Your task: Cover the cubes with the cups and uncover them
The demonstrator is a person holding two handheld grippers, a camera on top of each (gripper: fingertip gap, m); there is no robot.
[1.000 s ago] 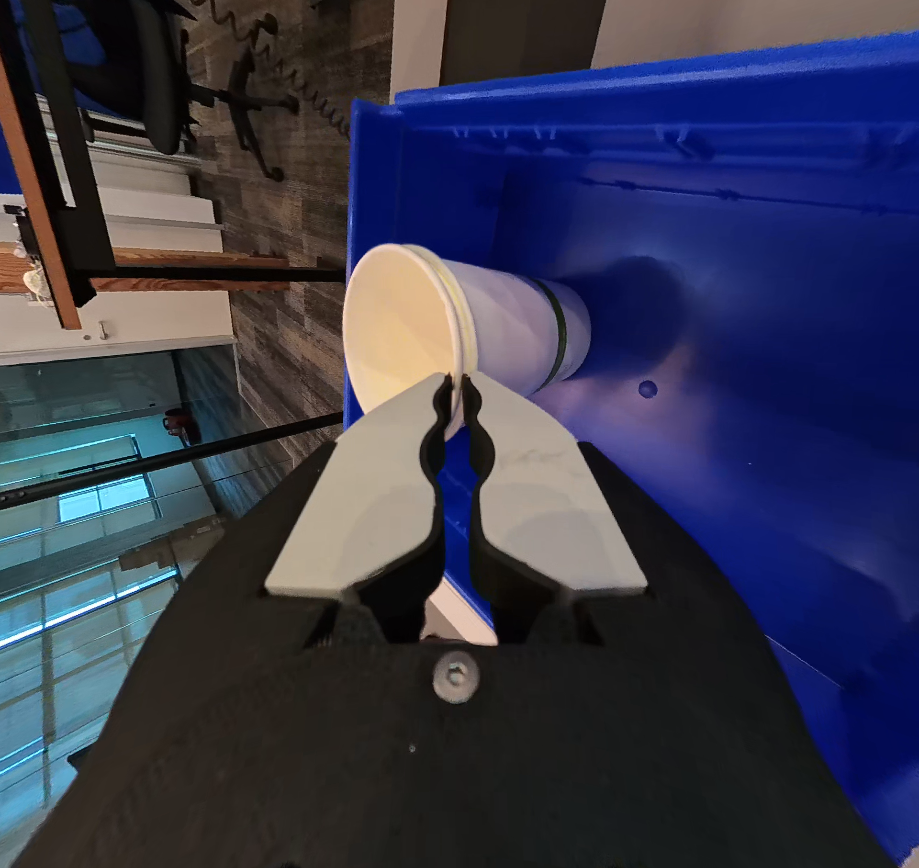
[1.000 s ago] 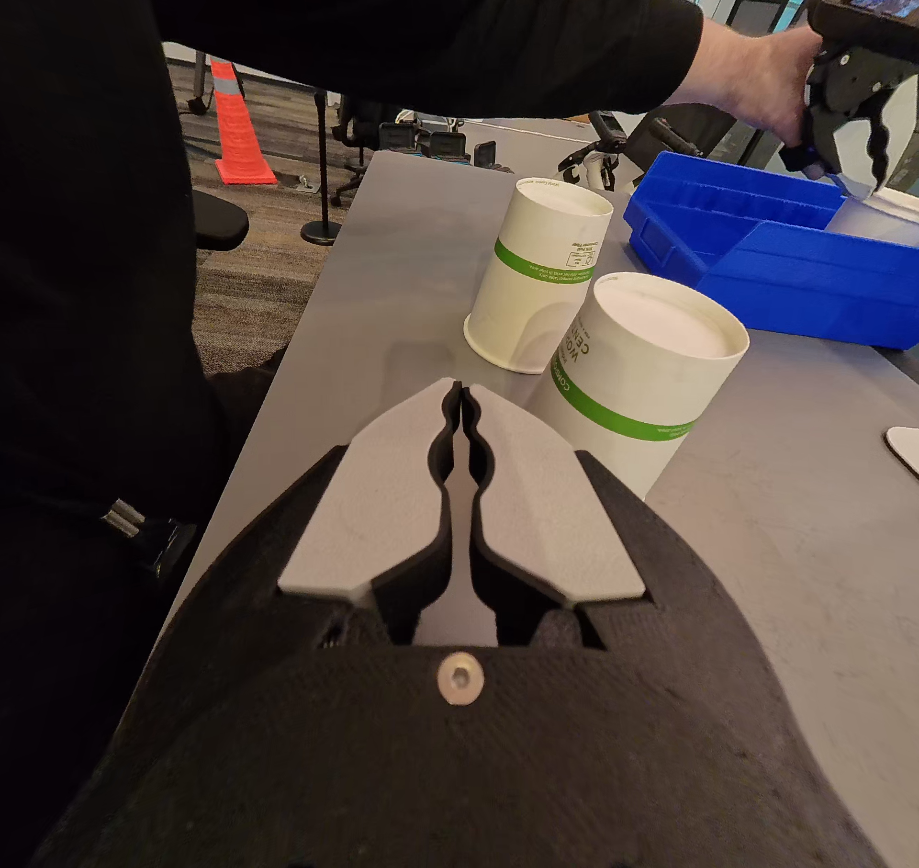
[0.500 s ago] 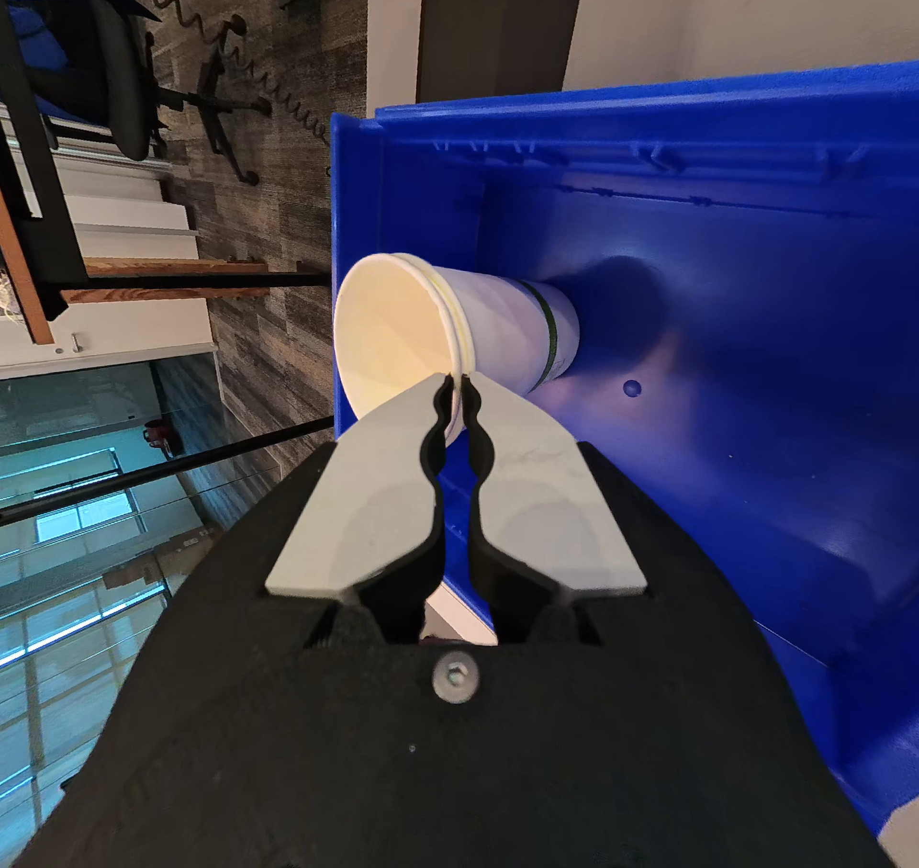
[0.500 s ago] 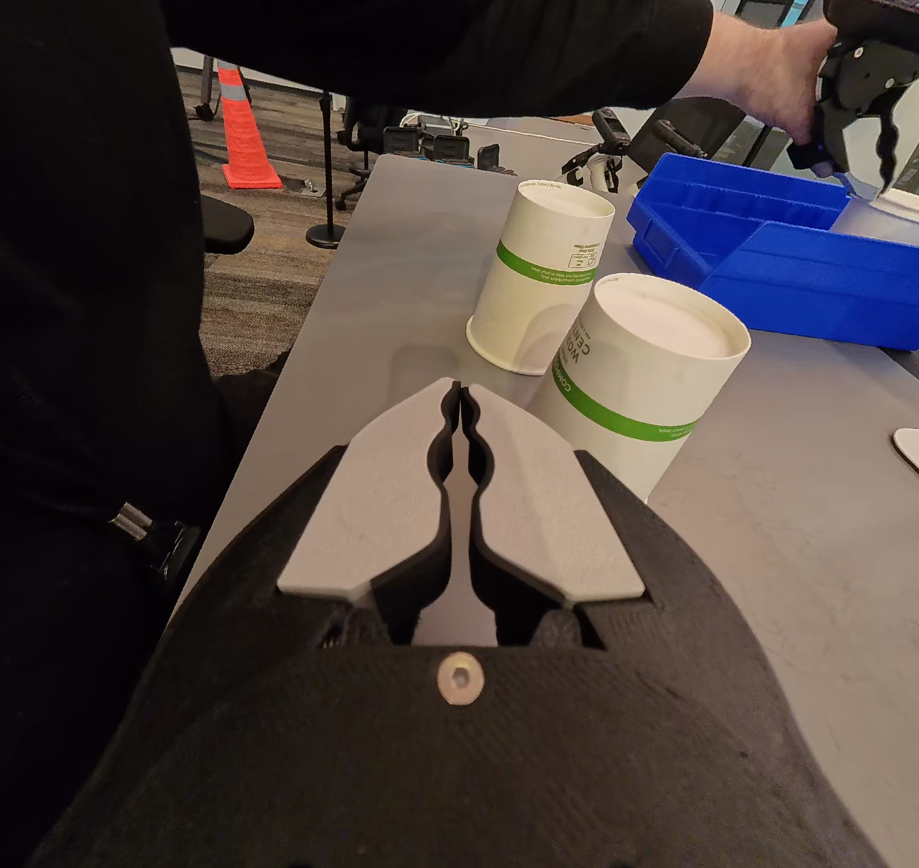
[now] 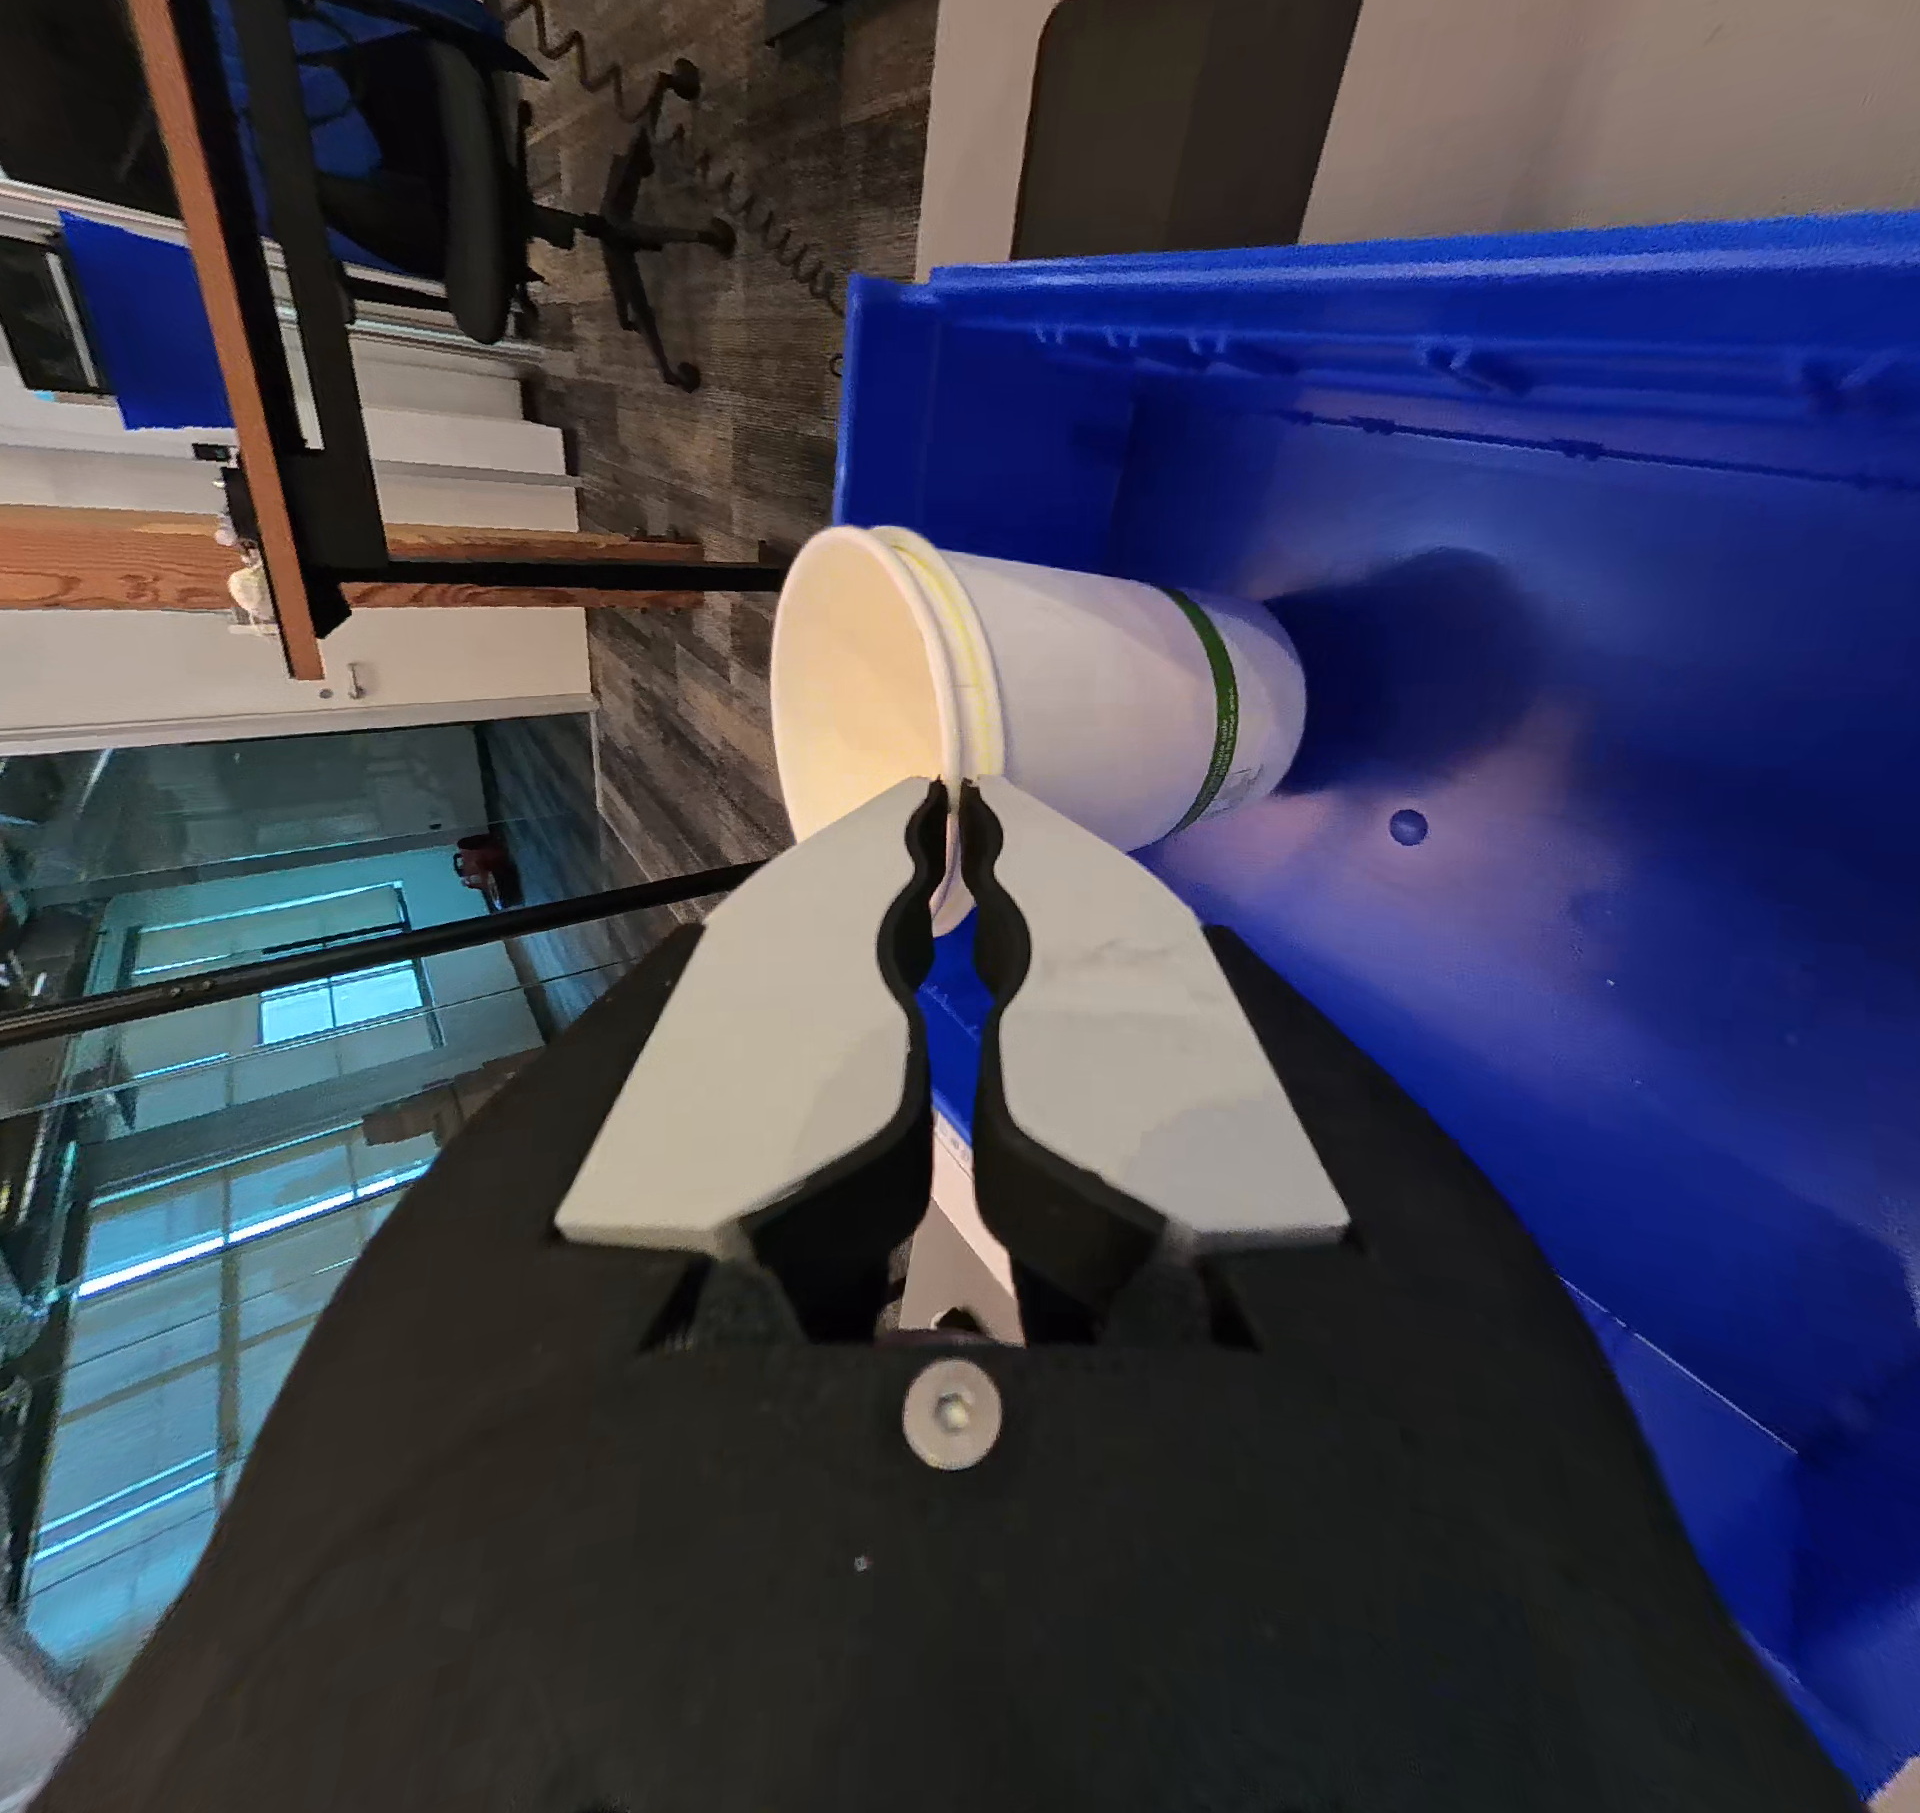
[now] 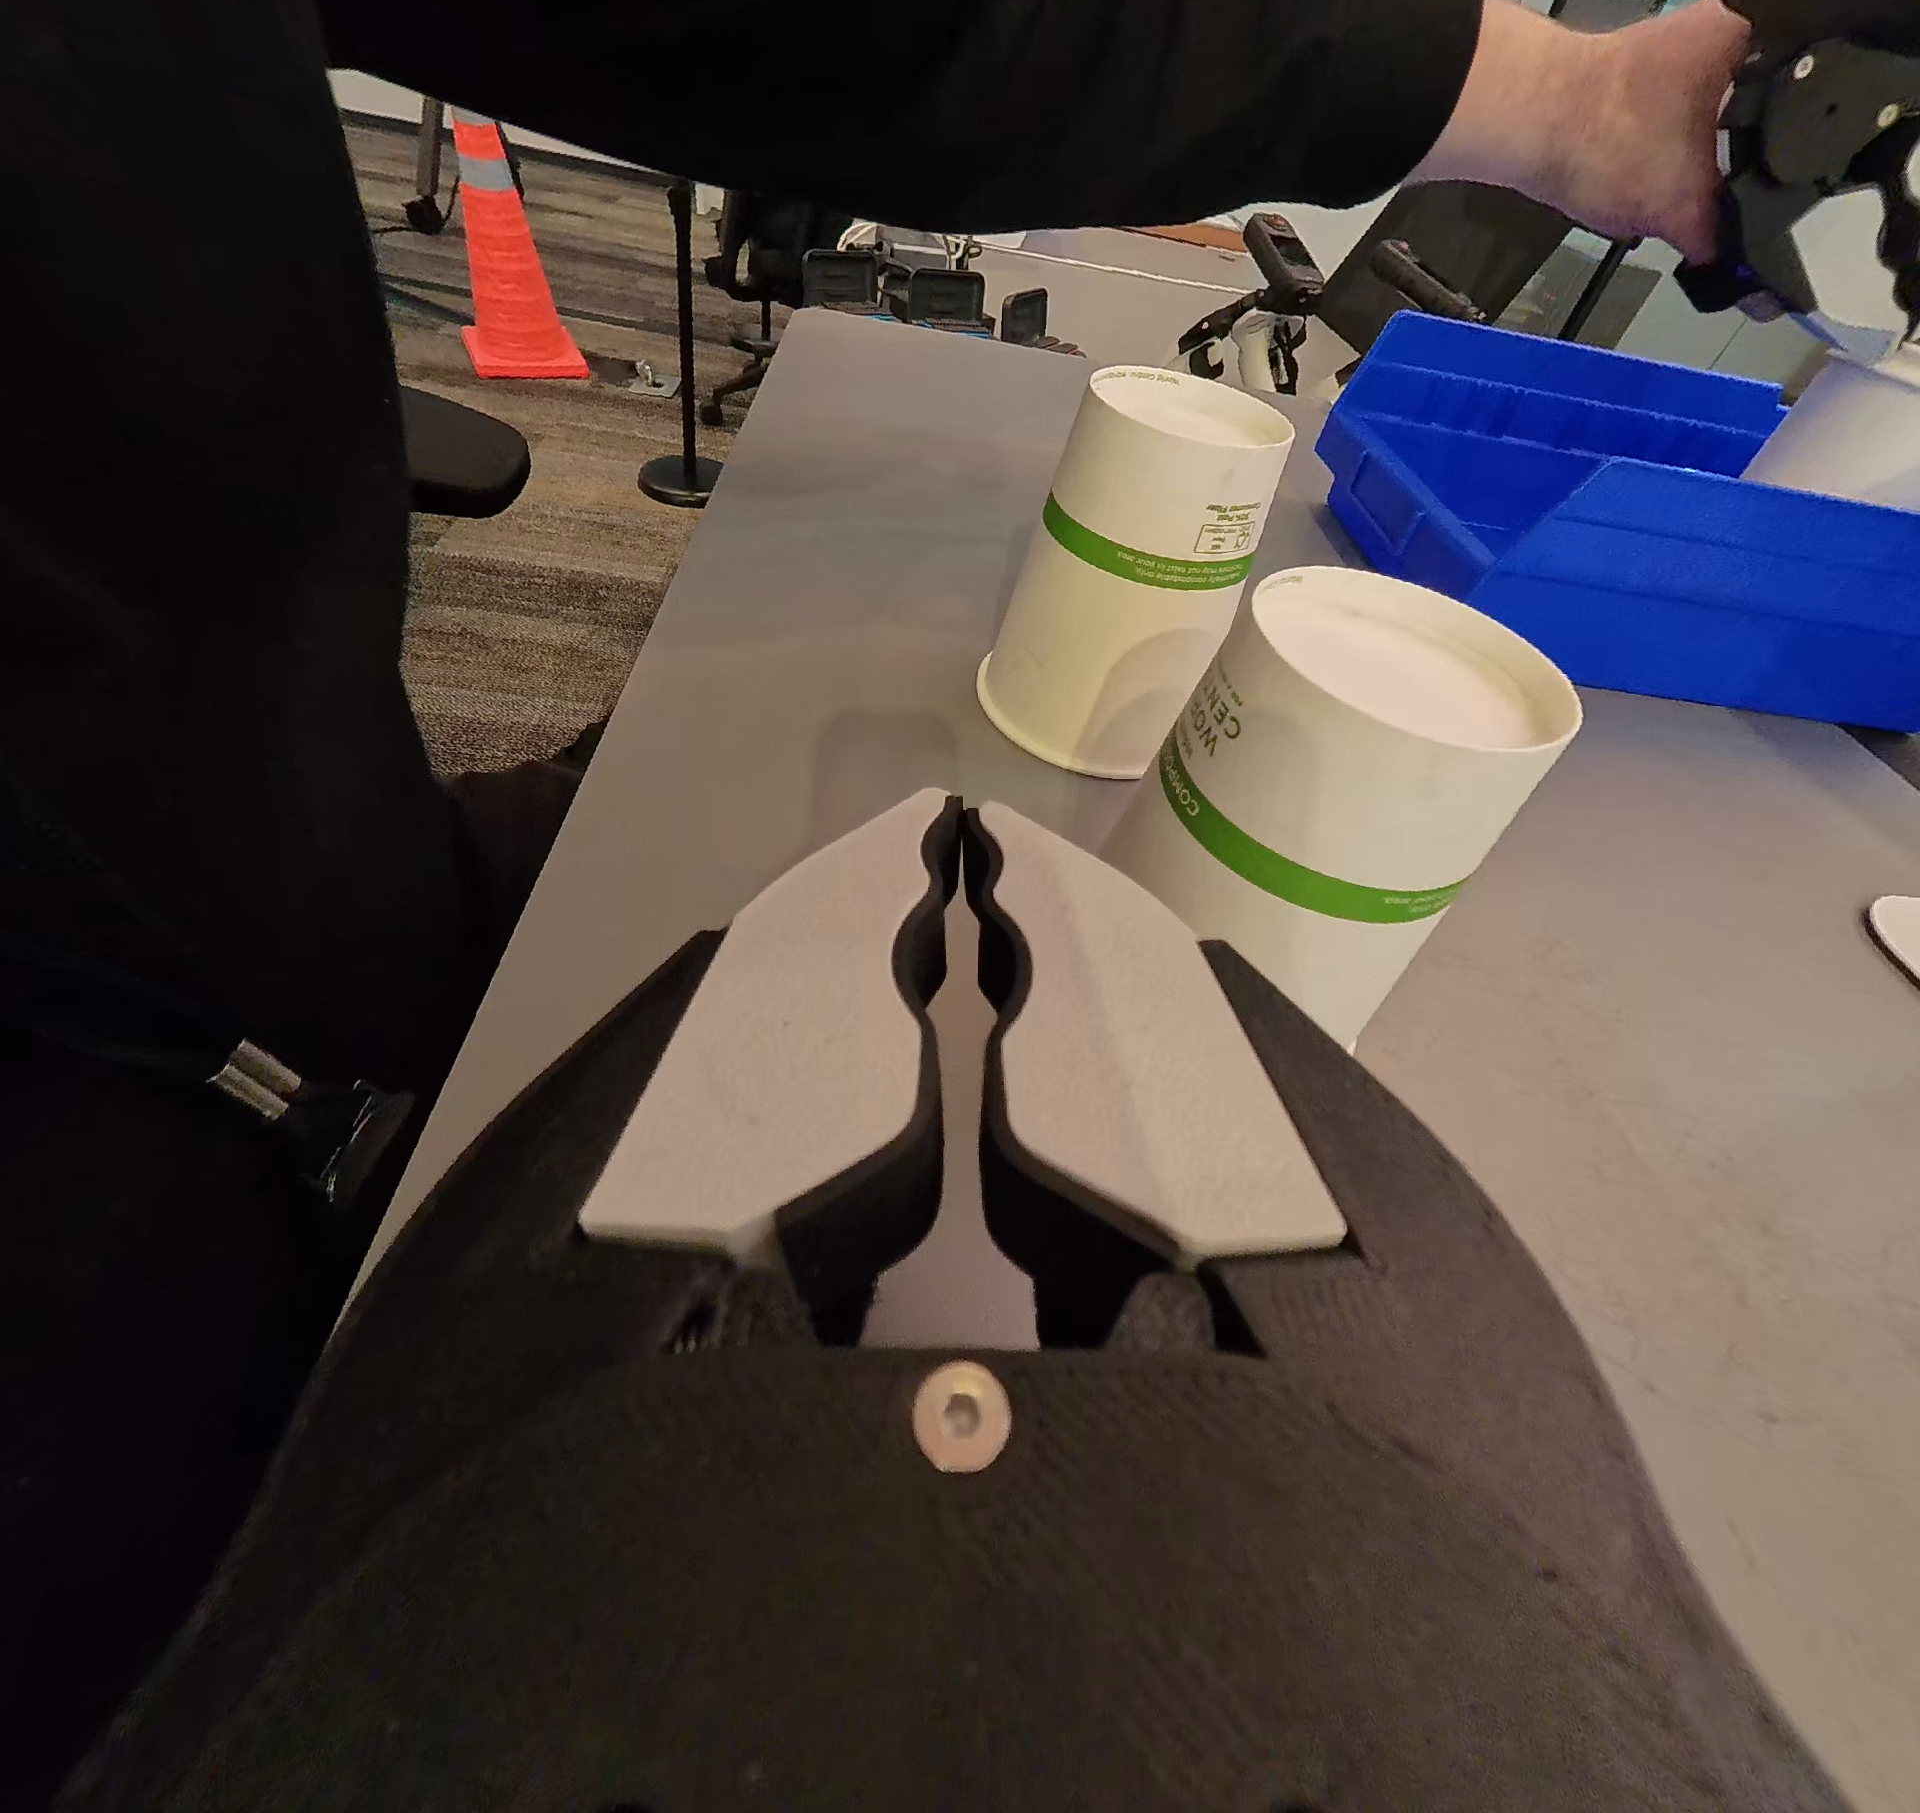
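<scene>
Probably an office: carpet floor (image 5: 727,475), swivel chair (image 5: 468,205), glass partitions (image 5: 260,984).

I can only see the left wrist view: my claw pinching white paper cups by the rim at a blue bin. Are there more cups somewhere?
Observer: Yes. A near cup and a far cup stand upside down on the grey table.
Operator: Is my other claw holding anything?
Observer: No. The right claw is shut on nothing, above the table beside the near cup.
Operator: Can you see any cubes?
Observer: None show on the table. Whatever is under those two cups is hidden.
</scene>
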